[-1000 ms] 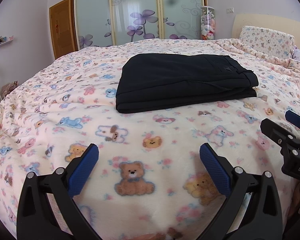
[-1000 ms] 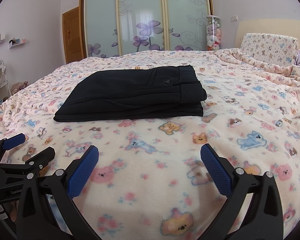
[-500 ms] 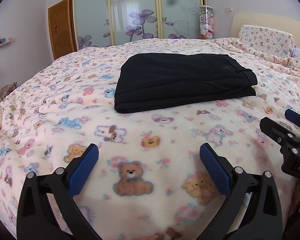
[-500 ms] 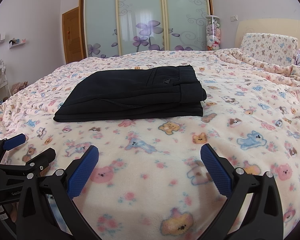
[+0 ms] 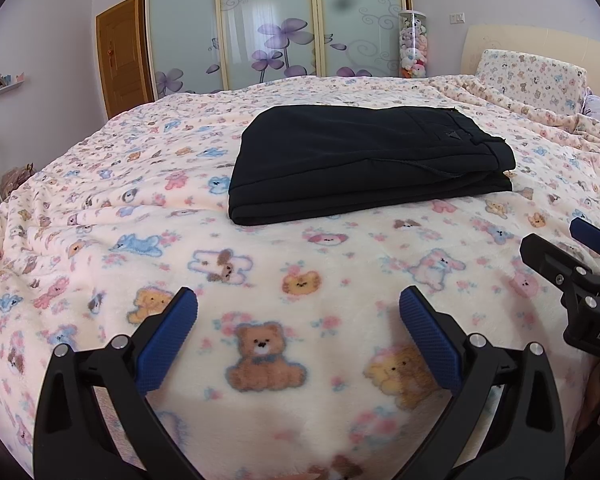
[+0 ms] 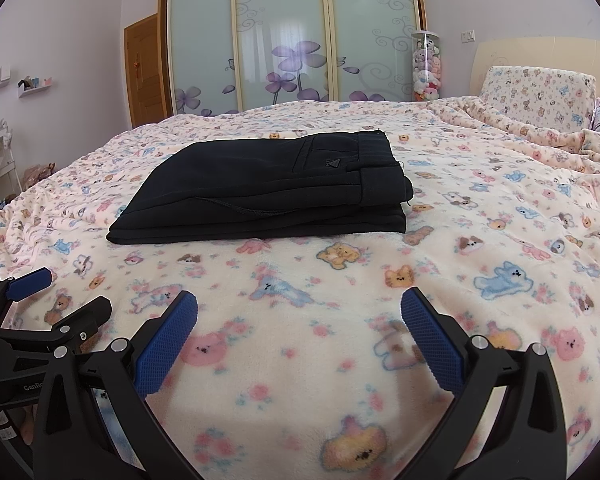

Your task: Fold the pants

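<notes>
So the black pants [image 5: 364,164] are sitting folded in a neat stack in the middle of the bed [image 5: 100,208], on the teddy-bear blanket, well apart from both tools. Our left tool [image 5: 298,330] is spread wide with nothing in it, just hovering over the blanket near the bed's edge, and our right tool [image 6: 299,330] is the same: wide open, empty.

From the left camera we catch the right tool poking in at the right edge, and the pants' folded end faces us. The right camera shows the left tool at its left edge instead, plus a better look at the waistband end and the pocket with a tiny logo we can't read. There's a loose cord along the side, hard to make out. The pillow [image 6: 538,94] is cut off at the right.
</notes>
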Demonstrator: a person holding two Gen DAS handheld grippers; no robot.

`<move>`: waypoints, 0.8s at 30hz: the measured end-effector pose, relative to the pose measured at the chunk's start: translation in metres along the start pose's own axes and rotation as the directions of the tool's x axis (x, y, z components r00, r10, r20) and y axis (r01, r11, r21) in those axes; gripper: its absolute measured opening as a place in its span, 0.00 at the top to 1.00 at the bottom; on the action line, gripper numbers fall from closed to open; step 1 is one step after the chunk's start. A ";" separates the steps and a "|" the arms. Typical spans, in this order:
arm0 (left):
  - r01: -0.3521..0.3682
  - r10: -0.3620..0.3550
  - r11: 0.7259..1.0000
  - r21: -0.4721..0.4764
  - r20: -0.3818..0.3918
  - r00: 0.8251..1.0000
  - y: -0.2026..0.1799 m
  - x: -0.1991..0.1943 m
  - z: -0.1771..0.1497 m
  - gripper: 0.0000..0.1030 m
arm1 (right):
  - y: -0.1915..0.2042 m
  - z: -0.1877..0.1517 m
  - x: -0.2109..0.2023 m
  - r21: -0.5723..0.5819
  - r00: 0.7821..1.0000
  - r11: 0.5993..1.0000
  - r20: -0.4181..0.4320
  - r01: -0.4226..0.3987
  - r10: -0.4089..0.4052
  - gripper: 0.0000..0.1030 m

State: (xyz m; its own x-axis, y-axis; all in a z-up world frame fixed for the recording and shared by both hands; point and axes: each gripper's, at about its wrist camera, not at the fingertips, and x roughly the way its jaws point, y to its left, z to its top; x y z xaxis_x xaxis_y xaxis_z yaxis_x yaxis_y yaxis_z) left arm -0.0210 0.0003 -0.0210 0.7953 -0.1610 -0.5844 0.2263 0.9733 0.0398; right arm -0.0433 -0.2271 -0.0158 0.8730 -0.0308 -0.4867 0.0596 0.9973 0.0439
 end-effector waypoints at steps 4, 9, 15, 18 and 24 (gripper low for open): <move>0.001 -0.001 1.000 0.001 0.000 1.000 0.001 0.001 0.000 0.02 | 0.000 0.000 0.000 0.000 1.000 1.000 0.000 0.000 0.000 0.01; -0.002 0.002 1.000 0.000 0.001 1.000 0.000 0.000 0.000 0.02 | 0.000 0.000 0.000 0.000 1.000 1.000 0.000 0.000 0.000 0.01; -0.005 0.005 1.000 0.002 0.007 1.000 0.005 0.001 -0.003 0.02 | 0.000 0.000 0.000 0.001 1.000 1.000 -0.001 0.000 0.000 0.01; 0.001 -0.001 1.000 0.012 0.005 1.000 0.006 0.002 -0.002 0.02 | 0.000 0.000 0.000 0.001 1.000 1.000 0.000 0.000 0.000 0.01; 0.013 -0.013 1.000 0.016 -0.007 1.000 0.010 0.003 -0.001 0.02 | 0.000 0.000 0.000 0.001 1.000 1.000 -0.001 0.000 0.000 0.01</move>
State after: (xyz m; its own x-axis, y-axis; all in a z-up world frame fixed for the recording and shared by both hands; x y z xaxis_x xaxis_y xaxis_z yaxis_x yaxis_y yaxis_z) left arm -0.0165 0.0096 -0.0233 0.7884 -0.1724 -0.5904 0.2457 0.9683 0.0453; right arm -0.0433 -0.2274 -0.0155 0.8726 -0.0304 -0.4875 0.0599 0.9972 0.0450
